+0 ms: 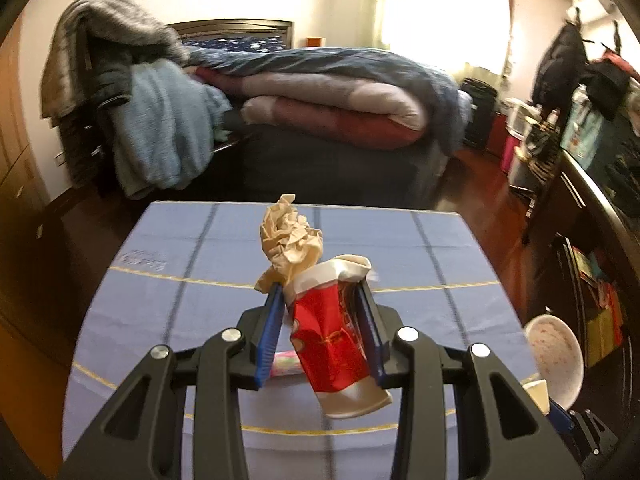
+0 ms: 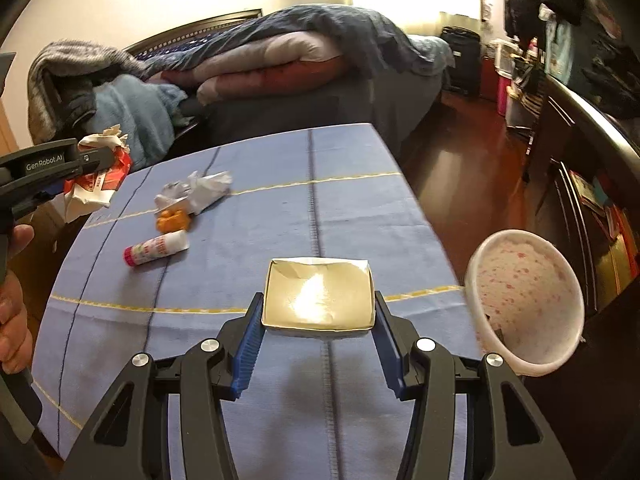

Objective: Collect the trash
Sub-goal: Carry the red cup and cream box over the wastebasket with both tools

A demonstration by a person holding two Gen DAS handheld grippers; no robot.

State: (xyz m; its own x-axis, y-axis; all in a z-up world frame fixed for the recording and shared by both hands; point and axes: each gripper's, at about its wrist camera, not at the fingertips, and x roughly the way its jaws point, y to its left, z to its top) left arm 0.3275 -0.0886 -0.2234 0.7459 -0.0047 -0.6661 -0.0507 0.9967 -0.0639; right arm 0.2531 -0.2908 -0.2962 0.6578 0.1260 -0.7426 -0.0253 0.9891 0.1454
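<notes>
My left gripper (image 1: 320, 314) is shut on a crushed red paper cup (image 1: 330, 344) with a crumpled brown napkin (image 1: 290, 240) sticking out of its top, held above the blue-clothed table (image 1: 420, 264). In the right wrist view the same gripper (image 2: 102, 162) and cup (image 2: 100, 186) hang at the far left. My right gripper (image 2: 318, 306) is shut on a small open cream paper box (image 2: 318, 300). On the cloth lie crumpled white paper (image 2: 200, 194), an orange scrap (image 2: 173, 219) and a pink-capped tube (image 2: 158, 248).
A white bowl with pink speckles (image 2: 524, 300) tilts beside my right gripper's outer finger; what bears it is hidden. A bed with piled quilts (image 1: 340, 96) stands behind the table, dark shelves (image 2: 592, 184) to the right, and wooden floor (image 2: 460, 152) between them.
</notes>
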